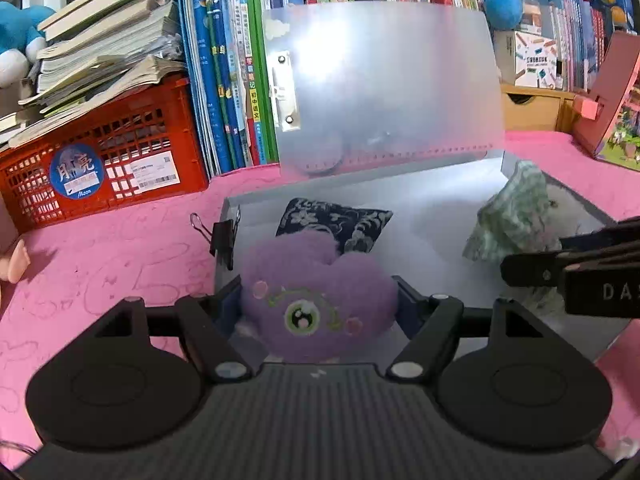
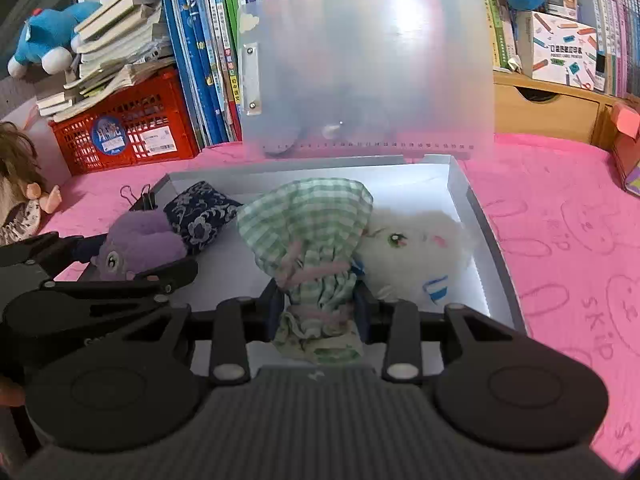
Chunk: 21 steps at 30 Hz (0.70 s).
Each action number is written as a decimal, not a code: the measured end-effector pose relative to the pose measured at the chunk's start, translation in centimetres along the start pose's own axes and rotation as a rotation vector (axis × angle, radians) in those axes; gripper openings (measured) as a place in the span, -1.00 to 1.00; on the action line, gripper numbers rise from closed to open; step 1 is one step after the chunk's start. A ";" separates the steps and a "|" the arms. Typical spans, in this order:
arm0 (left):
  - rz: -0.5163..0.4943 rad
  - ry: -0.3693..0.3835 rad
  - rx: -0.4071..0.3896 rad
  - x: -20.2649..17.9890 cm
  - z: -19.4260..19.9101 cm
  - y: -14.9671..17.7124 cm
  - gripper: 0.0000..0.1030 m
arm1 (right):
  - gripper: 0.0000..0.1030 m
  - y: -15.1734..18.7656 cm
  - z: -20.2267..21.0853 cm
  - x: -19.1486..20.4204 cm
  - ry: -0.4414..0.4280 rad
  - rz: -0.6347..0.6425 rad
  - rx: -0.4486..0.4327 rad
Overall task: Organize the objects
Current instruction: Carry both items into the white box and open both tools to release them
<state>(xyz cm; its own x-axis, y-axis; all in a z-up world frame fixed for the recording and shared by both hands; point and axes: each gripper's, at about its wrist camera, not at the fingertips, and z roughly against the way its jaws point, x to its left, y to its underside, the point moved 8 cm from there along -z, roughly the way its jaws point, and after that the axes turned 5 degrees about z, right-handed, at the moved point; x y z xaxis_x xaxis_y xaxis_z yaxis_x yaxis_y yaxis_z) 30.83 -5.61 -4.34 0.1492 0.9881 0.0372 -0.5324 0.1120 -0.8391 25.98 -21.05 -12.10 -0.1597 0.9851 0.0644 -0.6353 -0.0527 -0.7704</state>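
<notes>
Gripping purple plush between left gripper fingers

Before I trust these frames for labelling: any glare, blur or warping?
Left wrist view: glare whitens the translucent lid; purple plush looks soft; bookshelf edges bow. Right wrist view: the same lid shows glare; white plush is overexposed; checked cloth doll stays sharp.

1. Fuzzy purple plush with a stitched green eye sits at the left end of the white box, whose frosted lid stands up.
2. Navy floral pouch lies right behind it.
3. White plush doll in a green checked dress lies on its side, right half.
</notes>
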 end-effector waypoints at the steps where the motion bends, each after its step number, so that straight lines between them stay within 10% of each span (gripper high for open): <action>1: 0.007 0.003 0.002 0.1 -0.3 -0.2 0.51 | -0.19 -0.2 -0.3 -0.1 0.003 0.000 0.003; 13: 0.032 -0.017 0.012 0.9 -3.8 -2.3 0.51 | -0.17 -1.8 -3.4 -1.5 -0.004 -0.065 0.023; 21: 0.012 -0.036 0.019 0.9 -4.8 -2.7 0.54 | 0.29 -2.1 -4.2 -1.3 0.007 -0.041 0.018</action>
<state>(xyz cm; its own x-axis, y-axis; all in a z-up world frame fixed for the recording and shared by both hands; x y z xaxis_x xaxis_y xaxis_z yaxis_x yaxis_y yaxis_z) 36.42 -5.53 -4.61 0.1126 0.9925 0.0469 -0.5494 0.1016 -0.8293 30.67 -21.52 -13.24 -0.1279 0.9875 0.0917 -0.6551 -0.0147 -0.7554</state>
